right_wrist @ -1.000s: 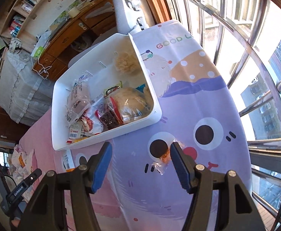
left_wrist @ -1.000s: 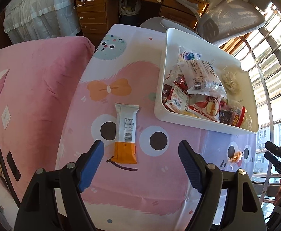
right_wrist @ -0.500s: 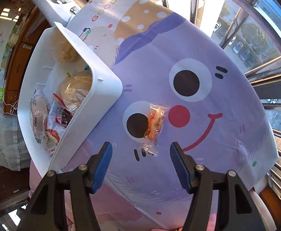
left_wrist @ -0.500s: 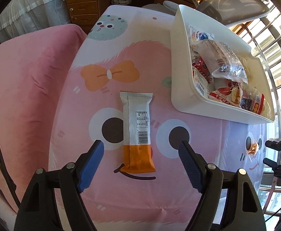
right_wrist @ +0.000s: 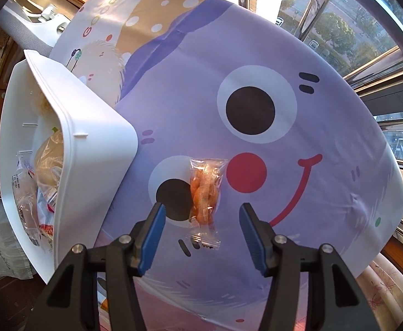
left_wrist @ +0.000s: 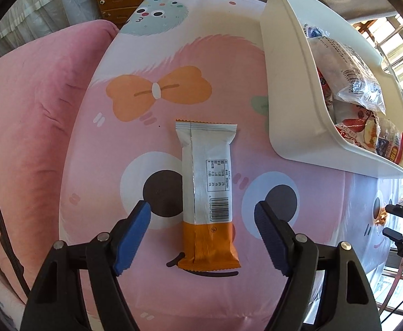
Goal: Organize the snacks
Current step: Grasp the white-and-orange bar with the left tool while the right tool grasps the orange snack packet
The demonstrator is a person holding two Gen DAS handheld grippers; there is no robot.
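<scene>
Orange-and-white, the bar (left_wrist: 208,193) now fills the middle of the left view, far larger than it looked a second ago. The left tool (left_wrist: 203,233) has dropped in close, and its blue pads (left_wrist: 131,238) now flank the bar's lower end, jaws wide apart, nothing held. The bar lies flat on the pink half of the bench (left_wrist: 91,165), lengthwise along the tool's line, its orange end nearest the camera.

Over on the right view, same story. The right tool (right_wrist: 200,230) has swung from a high look over the tray down onto the clear packet (right_wrist: 204,195) of orange snack, which a second ago was a small speck low in frame. Now it sits dead centre between the open pads (right_wrist: 153,234), on the purple face's lower eye. Jaws apart here too, gripping nothing.

The white tray (left_wrist: 292,82), upper right in the left view and left edge in the right view, already carries a heap of wrapped snacks. These two strays look like the last ones outside it.

So both tools are lined up, and I judge the closing squeeze is the next call on each side. The packet is thin, slippery film; a pinch near its middle seems safer than the crimped end.
</scene>
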